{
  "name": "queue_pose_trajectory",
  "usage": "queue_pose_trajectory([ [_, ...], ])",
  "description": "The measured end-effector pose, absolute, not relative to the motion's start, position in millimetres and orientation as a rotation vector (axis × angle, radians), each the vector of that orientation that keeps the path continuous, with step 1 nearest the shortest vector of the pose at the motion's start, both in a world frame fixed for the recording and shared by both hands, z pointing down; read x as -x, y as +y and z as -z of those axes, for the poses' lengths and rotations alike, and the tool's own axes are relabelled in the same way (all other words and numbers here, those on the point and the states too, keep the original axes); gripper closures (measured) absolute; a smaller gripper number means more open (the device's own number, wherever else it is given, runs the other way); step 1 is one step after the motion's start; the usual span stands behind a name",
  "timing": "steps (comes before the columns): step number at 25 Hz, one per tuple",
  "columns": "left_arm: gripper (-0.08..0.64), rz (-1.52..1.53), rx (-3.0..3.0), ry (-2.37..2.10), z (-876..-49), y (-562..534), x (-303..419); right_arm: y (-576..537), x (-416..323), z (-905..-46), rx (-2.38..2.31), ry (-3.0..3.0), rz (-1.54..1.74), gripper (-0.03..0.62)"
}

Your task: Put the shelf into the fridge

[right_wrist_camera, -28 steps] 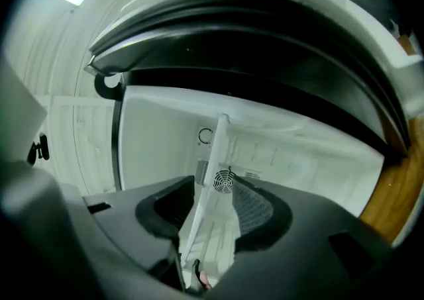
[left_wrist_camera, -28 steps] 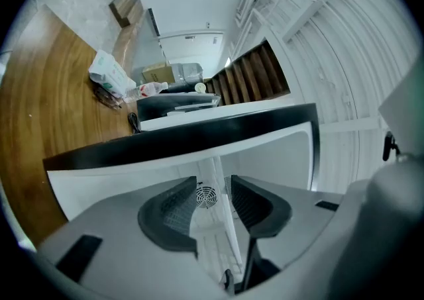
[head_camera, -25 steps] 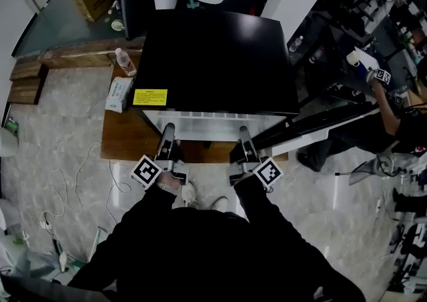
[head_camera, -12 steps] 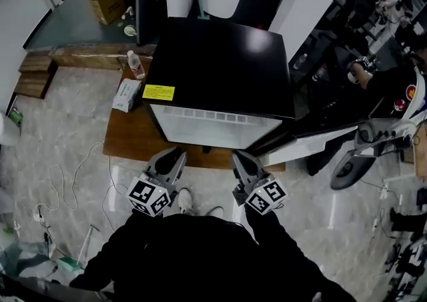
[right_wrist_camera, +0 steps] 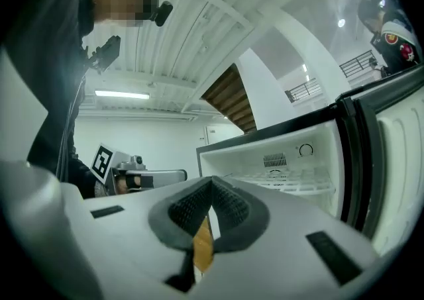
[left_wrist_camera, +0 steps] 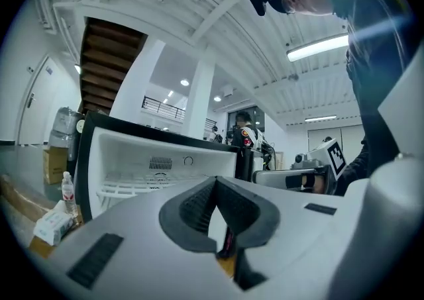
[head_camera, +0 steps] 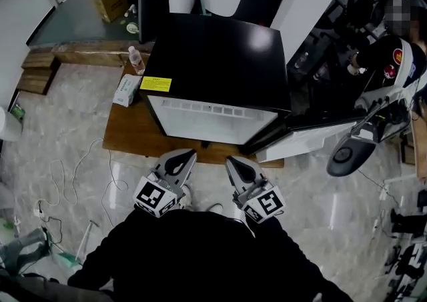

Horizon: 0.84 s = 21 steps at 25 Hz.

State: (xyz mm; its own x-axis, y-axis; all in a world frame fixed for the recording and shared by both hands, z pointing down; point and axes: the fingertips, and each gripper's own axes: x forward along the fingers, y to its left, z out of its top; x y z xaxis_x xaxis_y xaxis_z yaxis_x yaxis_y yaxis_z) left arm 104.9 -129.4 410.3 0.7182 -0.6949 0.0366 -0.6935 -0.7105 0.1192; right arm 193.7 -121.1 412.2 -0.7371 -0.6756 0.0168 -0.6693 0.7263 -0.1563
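Observation:
The black fridge (head_camera: 213, 54) stands on a low wooden platform (head_camera: 127, 137) with its door (head_camera: 313, 135) swung open to the right. A white wire shelf (left_wrist_camera: 129, 187) lies level inside the white compartment, also seen in the right gripper view as the shelf (right_wrist_camera: 285, 183). My left gripper (head_camera: 189, 155) and right gripper (head_camera: 229, 160) hover side by side in front of the platform, apart from the fridge and pointing at it. Both are shut with nothing between the pads. The left jaws have just been closing on nothing.
A water bottle (head_camera: 136, 61) and a tissue box (head_camera: 125, 89) sit on the platform left of the fridge. Cables (head_camera: 67, 181) trail over the marble floor at the left. A cardboard box (head_camera: 110, 1) lies far back. A person (head_camera: 393, 54) works at the right.
Both grippers have drawn back from the fridge's front edge toward my body, rolled about their axes, and gone from spread to shut. Nothing came away in them.

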Motion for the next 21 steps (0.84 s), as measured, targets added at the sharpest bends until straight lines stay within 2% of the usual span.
queue_pose_trajectory([
  [21, 0.555, -0.011, -2.8, -1.142, -415.1, -113.1, -116.1, -114.3, -199.0, -406.9, 1.16, 2.845, 0.206, 0.589],
])
